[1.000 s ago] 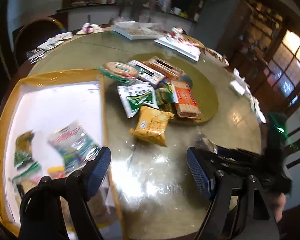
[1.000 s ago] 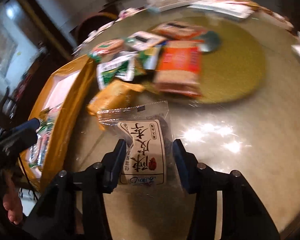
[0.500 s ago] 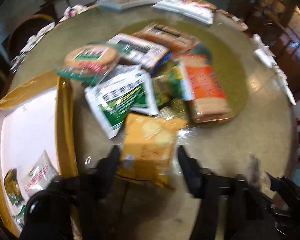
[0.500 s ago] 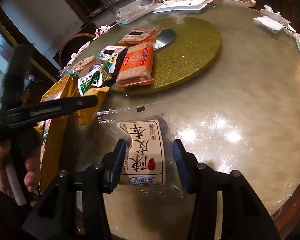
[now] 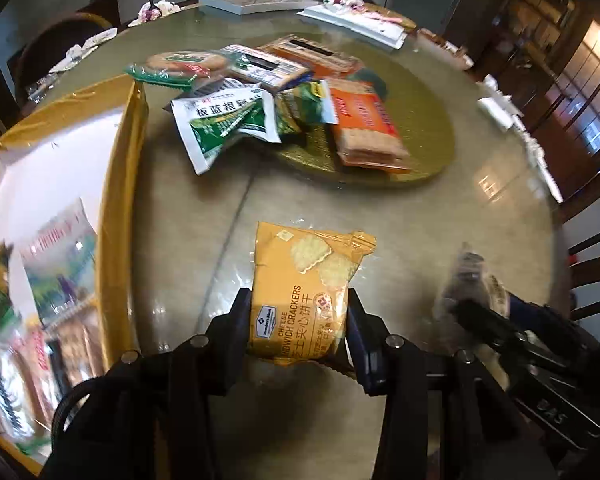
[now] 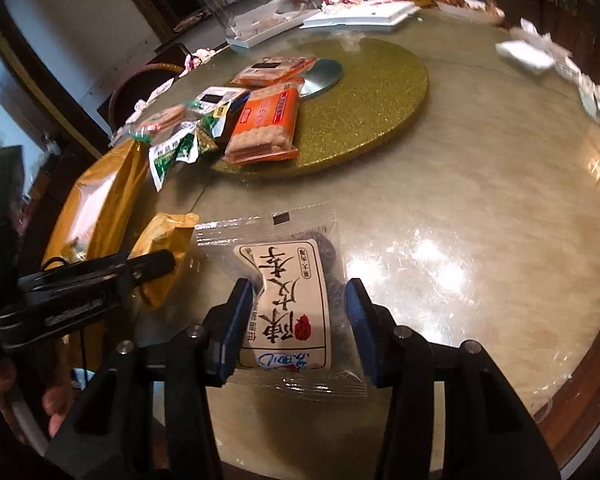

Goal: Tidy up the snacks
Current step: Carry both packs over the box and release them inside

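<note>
My left gripper (image 5: 298,304) has its jaws closing on a yellow cheese cracker pack (image 5: 304,276), with both pads pressed against its sides above the glossy table. My right gripper (image 6: 298,296) is shut on a clear packet with a white label (image 6: 288,280). In the right wrist view the left gripper (image 6: 100,276) and its yellow pack (image 6: 160,240) are at the left. The gold-walled box (image 5: 130,152) with a white floor lies left and holds several snack packs. More snacks, among them an orange cracker pack (image 5: 364,124) and a green-white sachet (image 5: 224,124), lie piled at the gold turntable (image 5: 420,140).
White trays (image 5: 352,20) and clutter sit at the table's far side. Paper scraps (image 5: 500,108) line the right edge. Chairs stand at the far left (image 5: 60,44) and at the right (image 5: 592,264). A person's hand (image 6: 56,408) grips the left tool.
My left gripper left the box, reached the pile, closed on the yellow cracker pack and drew it back toward the near edge. The right gripper kept its packet and swung a little.
</note>
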Demonstrator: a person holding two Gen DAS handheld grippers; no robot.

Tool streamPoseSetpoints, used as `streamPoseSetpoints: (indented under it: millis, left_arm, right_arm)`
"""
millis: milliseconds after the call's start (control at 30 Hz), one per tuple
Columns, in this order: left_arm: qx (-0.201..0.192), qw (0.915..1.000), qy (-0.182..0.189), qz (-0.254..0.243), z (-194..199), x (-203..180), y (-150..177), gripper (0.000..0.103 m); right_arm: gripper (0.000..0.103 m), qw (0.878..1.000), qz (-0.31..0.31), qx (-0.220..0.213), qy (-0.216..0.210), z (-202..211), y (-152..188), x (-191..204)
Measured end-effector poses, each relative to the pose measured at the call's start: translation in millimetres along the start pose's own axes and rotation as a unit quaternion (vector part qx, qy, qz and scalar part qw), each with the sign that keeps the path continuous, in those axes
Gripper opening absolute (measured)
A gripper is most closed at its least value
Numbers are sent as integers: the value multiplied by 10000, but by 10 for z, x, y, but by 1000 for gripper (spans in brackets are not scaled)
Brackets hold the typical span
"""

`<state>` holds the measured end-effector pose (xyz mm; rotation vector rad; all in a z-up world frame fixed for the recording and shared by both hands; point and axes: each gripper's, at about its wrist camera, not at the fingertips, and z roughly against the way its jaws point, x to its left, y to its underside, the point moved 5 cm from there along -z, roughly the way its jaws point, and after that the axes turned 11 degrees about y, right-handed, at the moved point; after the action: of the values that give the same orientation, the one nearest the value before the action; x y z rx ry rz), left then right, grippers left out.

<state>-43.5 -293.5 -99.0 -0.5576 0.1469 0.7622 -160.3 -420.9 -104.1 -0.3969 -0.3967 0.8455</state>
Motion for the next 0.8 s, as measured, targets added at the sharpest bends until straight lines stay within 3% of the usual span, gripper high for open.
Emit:
streamPoseSetpoints:
  millis: [100,267,433,800]
  left_arm:
    - [-323,9990,281,152,125,19,94,44]
    - [-751,9959,437,232,457,72,240,44]
    - [-1212,9890,691,484,863,189,258,44]
    - [-1979,9741,435,1001,1607,978,174,44]
  right_arm:
    - [45,10000,71,-50,-3,42,19,59]
    - [43,9998,146,-134,46,76,73,146]
    - [42,9993,167,-208,-275,174,96,370]
    - [41,9870,913,-414,-1256,441,-159,1439]
